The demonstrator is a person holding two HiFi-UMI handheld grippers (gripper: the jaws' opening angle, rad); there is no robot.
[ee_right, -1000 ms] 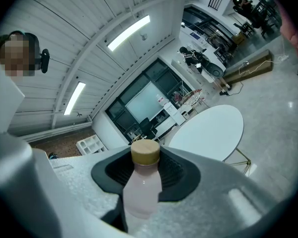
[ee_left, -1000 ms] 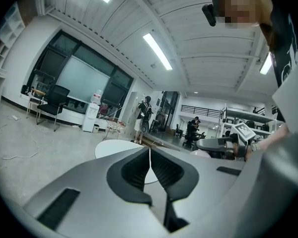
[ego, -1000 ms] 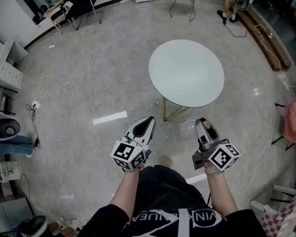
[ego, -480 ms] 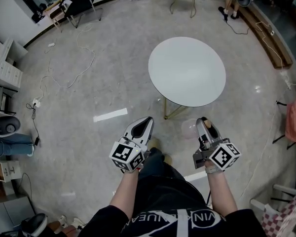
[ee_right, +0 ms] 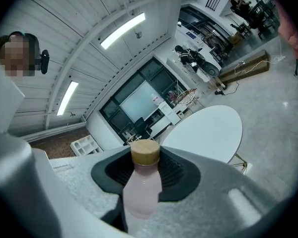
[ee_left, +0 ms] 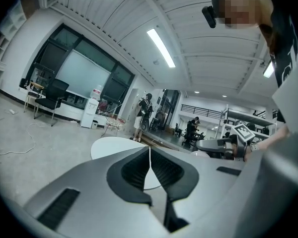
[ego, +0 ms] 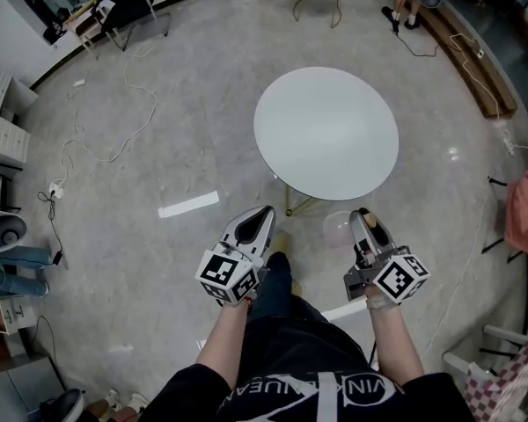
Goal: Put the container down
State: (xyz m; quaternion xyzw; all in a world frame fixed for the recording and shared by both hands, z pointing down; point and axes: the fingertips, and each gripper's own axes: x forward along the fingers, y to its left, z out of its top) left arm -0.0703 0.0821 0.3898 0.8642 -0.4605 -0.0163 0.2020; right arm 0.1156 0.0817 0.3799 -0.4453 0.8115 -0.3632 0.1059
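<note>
Head view shows us standing short of the round white table (ego: 326,130), with both grippers held out over the grey floor (ego: 158,148). Our right gripper (ego: 361,215) carries the pale pink translucent bottle with a wooden cap (ego: 337,229). The bottle hangs in the air just off the table's near edge, not over the top.

Left gripper view: our left gripper (ee_left: 149,155) has its jaws pressed together with nothing between them.

Right gripper view: the jaws sit partway apart, clamped on the bottle's neck just under the cap, and the table lies ahead.

To set it down well, we judge that we should step closer and bring the bottle over bare tabletop, away from the rim. We then lower it until the base rests flat, and only then ease the jaws apart.
</note>
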